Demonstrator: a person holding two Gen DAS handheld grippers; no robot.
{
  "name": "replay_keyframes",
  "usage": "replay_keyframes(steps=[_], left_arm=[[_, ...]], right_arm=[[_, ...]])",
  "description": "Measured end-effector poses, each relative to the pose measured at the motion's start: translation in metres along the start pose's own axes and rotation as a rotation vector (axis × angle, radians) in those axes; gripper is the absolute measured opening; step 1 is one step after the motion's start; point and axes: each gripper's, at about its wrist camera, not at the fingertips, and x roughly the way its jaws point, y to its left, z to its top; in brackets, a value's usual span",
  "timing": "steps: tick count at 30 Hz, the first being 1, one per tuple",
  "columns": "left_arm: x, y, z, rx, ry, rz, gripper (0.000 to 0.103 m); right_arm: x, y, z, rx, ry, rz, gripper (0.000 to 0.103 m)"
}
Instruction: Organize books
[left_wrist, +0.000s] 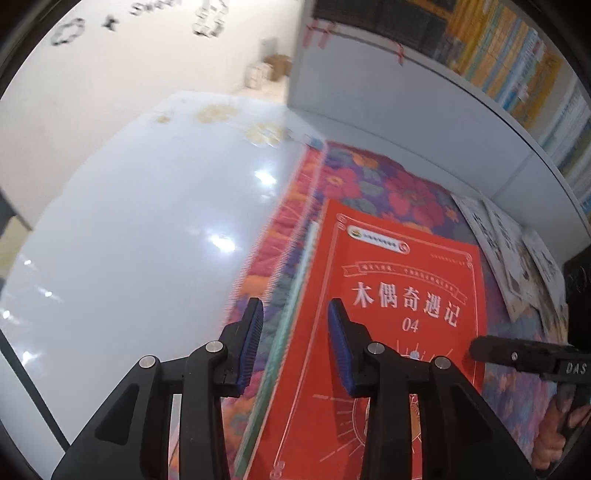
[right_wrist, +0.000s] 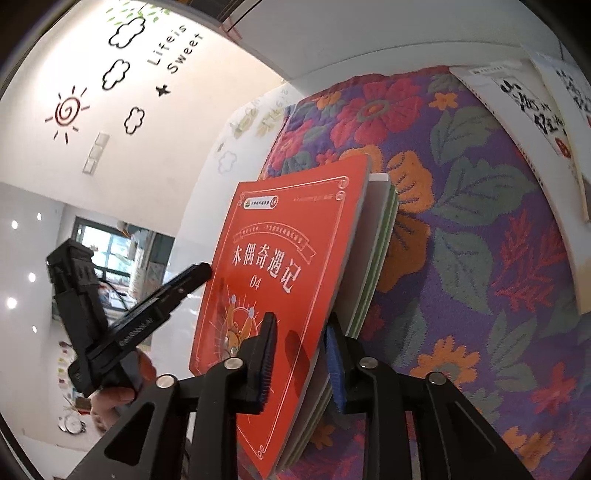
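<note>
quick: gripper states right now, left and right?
Left gripper: open, edge of the book stack between its jaws, gaps visible.
Right gripper: book stack between its jaws; whether it grips cannot be told.

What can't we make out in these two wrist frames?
- Books under the red book: right wrist view, only page edges show, covers hidden.
- Shelf book spines: left wrist view, blurred, titles unreadable.
- White books: right wrist view, cut off by the frame edge.
- Right gripper pad contact on the stack: unclear.
- Left gripper: grip on the stack's edge unclear.
</note>
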Motion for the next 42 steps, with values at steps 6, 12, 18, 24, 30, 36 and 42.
replay_keyframes(steps=[6,12,18,24,30,36,42], left_arm=[[-0.040,-0.026,-0.011,0.013,-0.075,-0.025,0.035],[-0.062,-0.090,-0.025,0.101,-0.103,-0.079,0.046],[-0.045,-0.183,-0.049,0.221,-0.097,-0.165,0.055],[-0.007,-0.265,-0.078,0.311,-0.029,-0.221,0.055],[0.030,-0.297,-0.099,0.349,-0.002,-0.201,0.055],[0.057,-0.278,-0.109,0.283,-0.068,-0.229,0.070],[0.063,-0.303,-0.118,0.404,-0.053,-0.167,0.094]], right_arm=[[-0.016,0.014,-0.005,-0.118,-0.056,-0.139,0.052],[-0.058,-0.028,-0.025,-0.058,-0.123,-0.120,0.055],[-0.105,-0.100,-0.065,0.000,-0.203,-0.229,0.055],[-0.173,-0.156,-0.103,0.013,-0.403,-0.384,0.055],[-0.188,-0.187,-0.114,0.052,-0.507,-0.389,0.055],[-0.179,-0.194,-0.116,-0.013,-0.495,-0.366,0.073],[-0.170,-0.187,-0.116,-0.073,-0.467,-0.383,0.082]])
